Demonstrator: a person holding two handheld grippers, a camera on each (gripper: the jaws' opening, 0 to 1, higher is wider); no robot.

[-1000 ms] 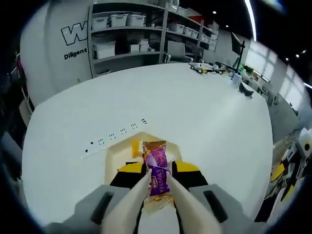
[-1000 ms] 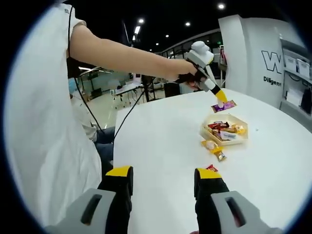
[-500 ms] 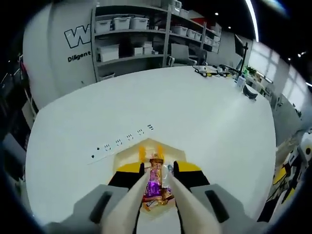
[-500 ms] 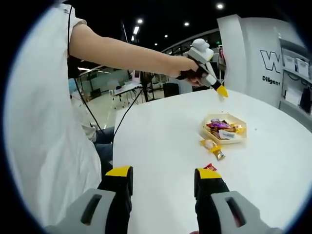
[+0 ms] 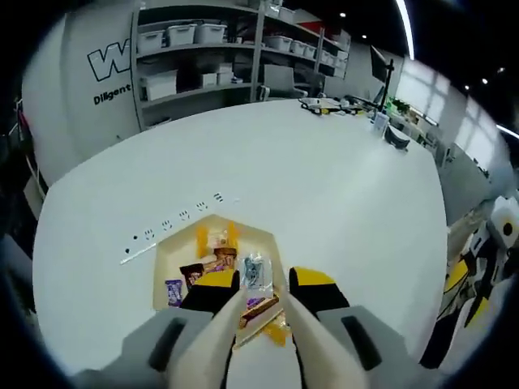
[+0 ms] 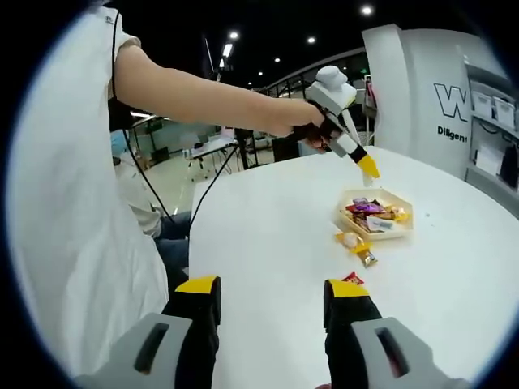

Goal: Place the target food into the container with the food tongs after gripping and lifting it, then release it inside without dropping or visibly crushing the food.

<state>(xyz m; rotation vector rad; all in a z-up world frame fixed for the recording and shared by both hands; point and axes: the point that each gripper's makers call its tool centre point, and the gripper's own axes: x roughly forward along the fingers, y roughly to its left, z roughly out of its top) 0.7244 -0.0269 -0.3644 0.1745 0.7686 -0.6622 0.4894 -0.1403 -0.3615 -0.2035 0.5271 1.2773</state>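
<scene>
A cream hexagonal tray (image 5: 173, 253) holds several wrapped snacks. My left gripper (image 5: 263, 281) hovers just above its near side, its jaws closed on the cream food tongs (image 5: 233, 316). The tong tips stand slightly apart with nothing between them. From the right gripper view, the tray (image 6: 344, 222) sits mid-table with a purple-wrapped candy (image 6: 365, 207) lying on top of the pile. The left gripper (image 6: 366, 167) hangs over the tray's far edge. My right gripper (image 6: 272, 296) is open and empty, low over the table's near side.
Loose snacks lie outside the tray: a yellow one (image 6: 350, 241), a striped one (image 6: 366, 258) and a red one (image 6: 350, 278). A socket strip (image 5: 174, 220) is set in the white table (image 5: 324, 186). The person's arm (image 6: 203, 89) reaches across. Shelves (image 5: 203, 49) stand behind.
The purple candy left the tongs and now lies in the tray. The tong tips spread a little and the left gripper shifted over the tray. The right gripper stayed still.
</scene>
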